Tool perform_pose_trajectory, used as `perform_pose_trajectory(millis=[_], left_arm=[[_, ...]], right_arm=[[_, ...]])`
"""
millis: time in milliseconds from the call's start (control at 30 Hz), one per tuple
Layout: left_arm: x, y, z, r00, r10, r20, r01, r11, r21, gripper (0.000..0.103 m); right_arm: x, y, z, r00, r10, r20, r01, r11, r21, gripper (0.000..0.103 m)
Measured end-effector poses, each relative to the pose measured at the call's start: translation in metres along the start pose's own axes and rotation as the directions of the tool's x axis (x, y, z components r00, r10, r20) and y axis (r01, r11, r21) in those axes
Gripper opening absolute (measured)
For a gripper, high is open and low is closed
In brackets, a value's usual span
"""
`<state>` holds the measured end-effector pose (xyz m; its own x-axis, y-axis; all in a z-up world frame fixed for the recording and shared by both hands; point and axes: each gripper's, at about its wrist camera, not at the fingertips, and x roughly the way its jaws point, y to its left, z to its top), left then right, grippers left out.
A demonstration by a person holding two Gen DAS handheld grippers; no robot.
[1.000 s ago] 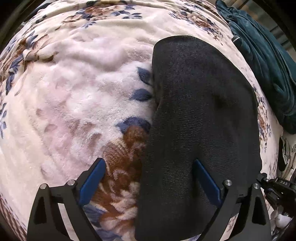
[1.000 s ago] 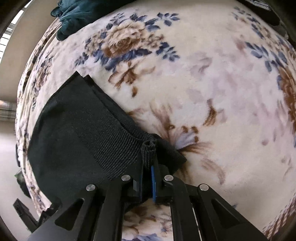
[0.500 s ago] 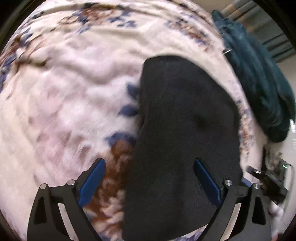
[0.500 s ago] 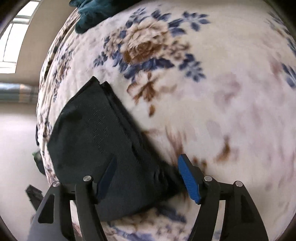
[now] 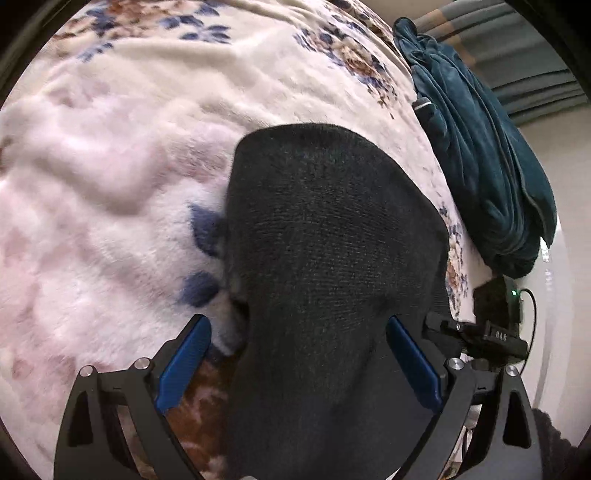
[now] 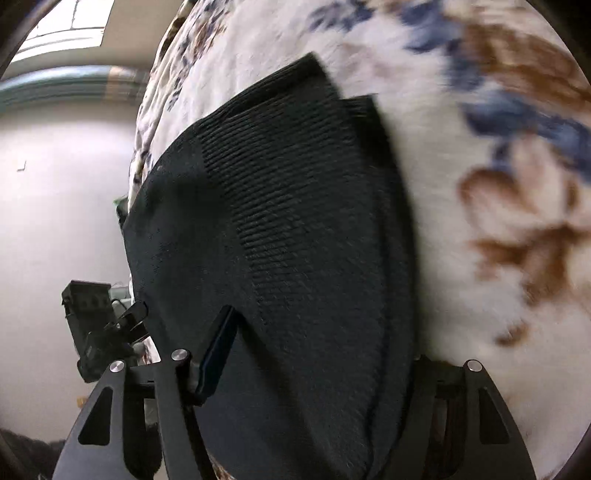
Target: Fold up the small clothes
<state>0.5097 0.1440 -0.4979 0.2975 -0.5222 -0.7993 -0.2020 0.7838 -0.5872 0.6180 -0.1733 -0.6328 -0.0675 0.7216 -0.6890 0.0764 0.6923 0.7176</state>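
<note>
A black sock (image 5: pixel 325 258) lies folded flat on the floral blanket (image 5: pixel 110 192). My left gripper (image 5: pixel 295 332) is open and straddles the sock's near part, its blue pads clear of the fabric on both sides. In the right wrist view the same sock (image 6: pixel 288 229) fills the middle, ribbed cuff layer on top. My right gripper (image 6: pixel 321 347) is open low over it. Its left blue pad (image 6: pixel 218 350) stands free above the cloth, and the right pad is hidden behind the sock's edge.
A heap of teal clothing (image 5: pixel 480 166) lies at the blanket's far right edge. Beyond the bed edge in the right wrist view are a pale wall (image 6: pixel 55 221) and a window (image 6: pixel 74 22). Plush blanket (image 6: pixel 498 203) spreads right of the sock.
My right gripper let go of the sock's cuff, opened wide, rolled and dropped close over the sock. My left gripper stayed open and shifted, with more of the bed's far edge in view.
</note>
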Motion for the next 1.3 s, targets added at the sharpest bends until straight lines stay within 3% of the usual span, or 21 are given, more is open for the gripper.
perform_pose_trajectory(millis=[133,200,233,267,333,367,400,467,667,900,1133,1300], left_arm=[[0.006,0.004,0.006,0.996,-0.085,-0.001,0.085,0.995,-0.043,0.097],[0.007,0.000,0.009,0.993,-0.120,0.006,0.120,0.992,-0.038,0.094],[0.007,-0.004,0.010,0.990,-0.142,0.012,0.142,0.990,-0.024,0.086],[0.007,-0.007,0.010,0.990,-0.141,0.018,0.141,0.990,-0.015,0.065],[0.006,-0.014,0.011,0.992,-0.123,0.025,0.122,0.992,0.012,0.054],[0.002,-0.015,0.011,0.992,-0.123,0.039,0.122,0.992,0.018,0.036],[-0.004,-0.014,0.010,0.990,-0.134,0.051,0.133,0.991,0.011,0.030],[-0.011,-0.016,0.010,0.990,-0.135,0.049,0.135,0.991,0.019,0.027],[-0.028,-0.038,0.013,0.994,-0.108,0.032,0.105,0.991,0.079,0.024],[-0.051,-0.067,0.037,0.994,-0.103,0.039,0.096,0.985,0.147,0.024],[-0.074,-0.094,0.099,0.994,-0.090,0.058,0.075,0.971,0.227,0.024],[-0.067,-0.102,0.165,0.995,-0.074,0.072,0.051,0.959,0.278,0.024]], right_arm=[[0.002,-0.004,0.012,0.989,0.148,-0.024,-0.147,0.989,0.026,0.068],[0.009,0.001,0.012,0.982,0.178,-0.060,-0.178,0.984,-0.001,0.068],[0.013,0.003,0.011,0.983,0.171,-0.068,-0.172,0.985,-0.005,0.068],[0.018,0.005,0.013,0.983,0.167,-0.074,-0.167,0.986,-0.005,0.067],[0.022,0.009,0.016,0.989,0.134,-0.062,-0.135,0.991,-0.004,0.053],[0.021,0.008,0.014,0.992,0.113,-0.052,-0.113,0.994,0.003,0.040],[0.020,0.007,0.013,0.994,0.107,-0.034,-0.106,0.994,0.016,0.029],[0.013,0.005,0.007,0.995,0.098,0.008,-0.098,0.994,0.041,0.020],[-0.008,0.033,-0.010,0.994,0.045,0.097,-0.049,0.998,0.032,0.019],[-0.051,0.048,-0.018,0.986,0.081,0.143,-0.085,0.996,0.019,0.018],[-0.079,0.083,0.017,0.973,0.108,0.202,-0.110,0.994,0.000,0.018],[-0.090,0.104,0.068,0.958,0.128,0.257,-0.131,0.991,-0.006,0.018]])
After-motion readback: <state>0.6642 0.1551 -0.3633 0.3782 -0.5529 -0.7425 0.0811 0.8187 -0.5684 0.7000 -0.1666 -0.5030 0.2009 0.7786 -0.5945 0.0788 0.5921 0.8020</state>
